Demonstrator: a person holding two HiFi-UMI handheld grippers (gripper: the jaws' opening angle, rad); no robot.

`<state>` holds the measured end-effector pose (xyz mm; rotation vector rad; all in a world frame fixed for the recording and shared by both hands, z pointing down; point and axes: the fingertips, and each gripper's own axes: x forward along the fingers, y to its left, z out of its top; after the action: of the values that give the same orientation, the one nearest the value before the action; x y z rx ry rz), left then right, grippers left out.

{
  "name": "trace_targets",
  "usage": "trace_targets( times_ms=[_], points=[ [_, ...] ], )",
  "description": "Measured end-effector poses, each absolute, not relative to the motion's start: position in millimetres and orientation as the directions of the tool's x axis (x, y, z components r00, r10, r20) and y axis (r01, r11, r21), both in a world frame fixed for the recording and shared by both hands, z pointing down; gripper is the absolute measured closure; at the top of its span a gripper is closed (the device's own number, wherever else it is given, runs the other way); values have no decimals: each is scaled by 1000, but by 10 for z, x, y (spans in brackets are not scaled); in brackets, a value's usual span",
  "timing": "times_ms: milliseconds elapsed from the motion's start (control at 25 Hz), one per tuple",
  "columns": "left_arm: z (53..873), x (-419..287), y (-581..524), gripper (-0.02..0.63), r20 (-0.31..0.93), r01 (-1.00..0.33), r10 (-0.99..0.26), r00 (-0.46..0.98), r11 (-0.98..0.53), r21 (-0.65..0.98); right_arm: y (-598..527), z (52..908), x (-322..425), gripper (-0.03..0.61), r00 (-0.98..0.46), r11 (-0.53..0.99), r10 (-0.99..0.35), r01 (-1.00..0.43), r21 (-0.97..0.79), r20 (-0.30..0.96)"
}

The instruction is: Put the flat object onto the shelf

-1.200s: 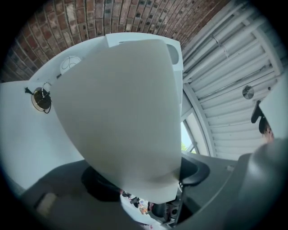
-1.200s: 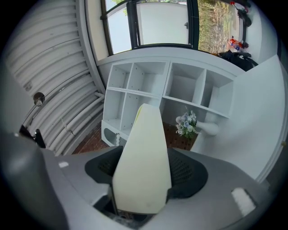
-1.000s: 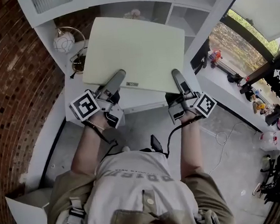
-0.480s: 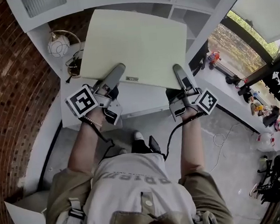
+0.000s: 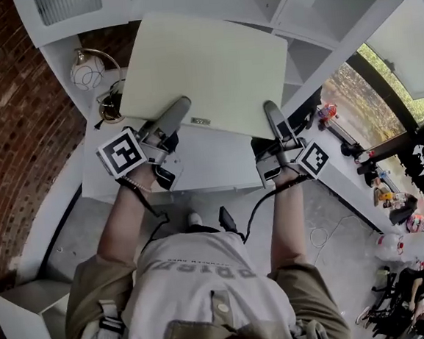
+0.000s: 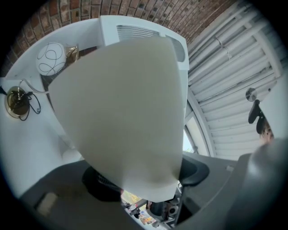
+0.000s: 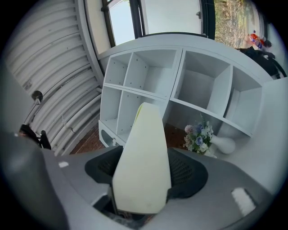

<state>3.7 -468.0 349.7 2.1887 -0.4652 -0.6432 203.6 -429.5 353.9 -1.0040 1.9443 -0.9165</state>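
Note:
A large flat pale-cream board (image 5: 207, 69) is held up in the air in front of a white cube shelf (image 5: 323, 4). My left gripper (image 5: 181, 109) is shut on its near left edge, and my right gripper (image 5: 271, 114) is shut on its near right edge. In the left gripper view the board (image 6: 121, 112) fills the middle and hides most of what lies beyond. The right gripper view shows the board (image 7: 144, 161) edge-on between the dark pads, with the shelf's empty compartments (image 7: 198, 85) behind it.
A white counter (image 5: 219, 161) lies under the board. A round white lamp (image 5: 87, 73) on a brass stand sits at its left by the brick wall (image 5: 7, 109). A white vase of flowers (image 7: 202, 134) stands low in the shelf. A window sill with small things (image 5: 378, 165) is at right.
Both grippers have carried the board up and forward toward the shelf. The person has stepped closer to the counter. The grips look the same.

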Motion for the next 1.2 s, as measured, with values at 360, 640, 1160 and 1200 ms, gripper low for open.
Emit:
trace_targets(
  times_ms=[360,640,1160,1200],
  points=[
    [3323,311,-5031,261,-303,-158,-571,763,-619,770,-4815,3409,2323,264,-482,468,-826,-296,-833,-293],
    [3175,387,-5237,262,-328,-181,-598,732,-634,752,-5136,3278,2407,263,-533,499,-791,-278,-821,-300],
    [3039,225,-5638,265,-341,-164,-603,721,-627,762,-5539,3080,2259,261,-504,522,-793,-274,-808,-342],
    [3048,211,-5685,265,-335,-162,-605,722,-619,769,-5566,3081,2249,261,-494,516,-799,-272,-812,-342]
  ],
)
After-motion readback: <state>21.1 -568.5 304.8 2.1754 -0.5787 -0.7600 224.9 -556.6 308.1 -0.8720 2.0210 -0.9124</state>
